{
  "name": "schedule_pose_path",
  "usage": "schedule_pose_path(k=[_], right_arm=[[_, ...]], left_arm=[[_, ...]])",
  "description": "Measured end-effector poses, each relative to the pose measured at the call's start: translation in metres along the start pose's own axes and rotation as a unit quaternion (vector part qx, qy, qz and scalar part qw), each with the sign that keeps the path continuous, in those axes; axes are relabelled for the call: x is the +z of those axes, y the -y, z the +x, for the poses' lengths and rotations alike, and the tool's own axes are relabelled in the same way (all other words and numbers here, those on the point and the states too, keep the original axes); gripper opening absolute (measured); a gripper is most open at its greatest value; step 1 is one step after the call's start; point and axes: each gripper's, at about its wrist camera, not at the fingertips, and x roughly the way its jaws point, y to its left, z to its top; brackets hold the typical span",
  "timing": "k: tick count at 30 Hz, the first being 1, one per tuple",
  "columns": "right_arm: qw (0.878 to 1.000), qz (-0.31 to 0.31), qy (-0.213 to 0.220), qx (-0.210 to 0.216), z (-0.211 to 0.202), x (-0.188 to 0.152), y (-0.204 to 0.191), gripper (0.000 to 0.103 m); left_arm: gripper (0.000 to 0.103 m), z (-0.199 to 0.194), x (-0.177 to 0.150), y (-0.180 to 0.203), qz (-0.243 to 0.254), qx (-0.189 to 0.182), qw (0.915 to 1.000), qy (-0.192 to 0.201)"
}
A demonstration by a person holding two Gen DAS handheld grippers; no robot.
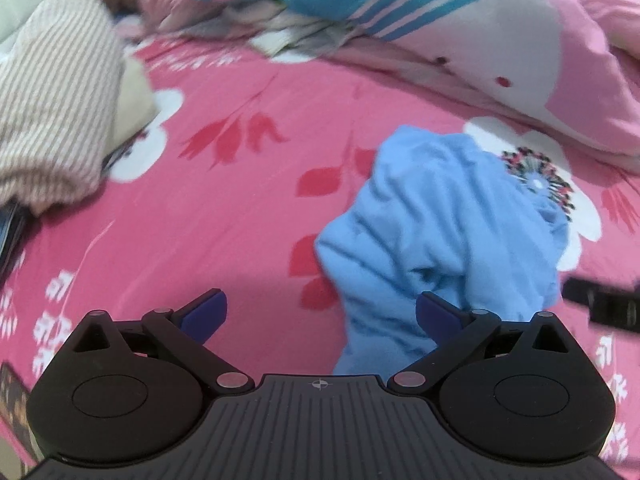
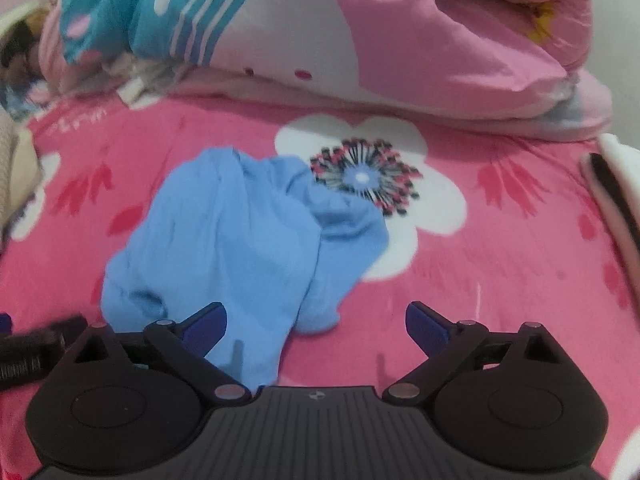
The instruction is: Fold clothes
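Note:
A crumpled light-blue garment lies in a heap on the pink flowered bedsheet. My left gripper hovers over the sheet, open, with the garment's near edge by its right blue pad; nothing is pinched. My right gripper is open too, its jaws wide apart. The garment's lower fold lies between and under its left pad without being squeezed. Each gripper shows as a dark blurred shape at the edge of the other's view.
A rolled pink, white and teal quilt runs along the far side of the bed. A brown-striped garment is piled at the left. A white and black object lies at the right edge.

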Motion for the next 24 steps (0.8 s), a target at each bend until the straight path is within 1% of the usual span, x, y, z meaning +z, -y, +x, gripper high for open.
schedule_pose_path(k=[2,3,5,7,8,10,12,13,14,15,17,18,19,20,22,24], right_arm=[[1.0,0.001,0.004,0.022,0.01,0.01,0.01,0.089],[0.999,-0.002,0.002,0.034,0.016,0.015,0.013,0.088],[0.998,-0.003,-0.007,0.061,0.031,0.023,0.017,0.08],[0.996,0.012,-0.02,0.088,0.044,0.03,0.023,0.075],[0.994,0.021,-0.026,0.101,0.051,0.032,0.025,0.071],[0.993,0.024,-0.032,0.112,0.062,0.037,0.027,0.067],[0.992,0.018,-0.03,0.12,0.069,0.04,0.027,0.064],[0.991,0.019,-0.034,0.127,0.073,0.041,0.028,0.06],[0.989,0.023,-0.043,0.138,0.078,0.041,0.029,0.052],[0.987,0.029,-0.051,0.147,0.082,0.042,0.031,0.047],[0.984,0.038,-0.063,0.165,0.087,0.043,0.034,0.027],[0.982,0.042,-0.067,0.173,0.089,0.044,0.035,0.023],[0.98,0.045,-0.065,0.18,0.088,0.044,0.037,0.014],[0.979,0.048,-0.063,0.187,0.088,0.045,0.038,0.005],[0.975,0.058,-0.056,0.208,0.085,0.048,0.041,0.003],[0.968,0.068,-0.052,0.235,0.082,0.052,0.045,0.003]], left_arm=[[0.1,0.0,0.0,0.011,0.026,-0.015,0.9995,0.008],[0.099,0.0,0.0,0.016,0.038,-0.024,0.9989,0.009],[0.098,0.001,-0.001,0.028,0.063,-0.044,0.997,0.012],[0.097,0.002,0.0,0.04,0.08,-0.064,0.9946,0.013],[0.095,0.003,0.0,0.046,0.088,-0.074,0.9933,0.013],[0.092,0.007,0.001,0.056,0.1,-0.09,0.9909,0.01],[0.085,0.011,0.002,0.066,0.108,-0.104,0.9887,0.005],[0.08,0.013,0.002,0.07,0.112,-0.109,0.9877,0.002],[0.079,0.015,0.002,0.074,0.116,-0.112,0.9868,0.001],[0.078,0.017,0.002,0.078,0.122,-0.115,0.9859,0.0],[0.067,0.019,0.002,0.084,0.133,-0.116,0.9843,0.003],[0.064,0.019,0.002,0.086,0.139,-0.116,0.9835,0.004],[0.061,0.02,0.002,0.088,0.144,-0.116,0.9827,0.006],[0.061,0.02,0.002,0.091,0.15,-0.116,0.9818,0.007],[0.062,0.021,0.001,0.095,0.159,-0.117,0.9802,0.01],[0.067,0.021,0.002,0.098,0.161,-0.12,0.9795,0.008]])
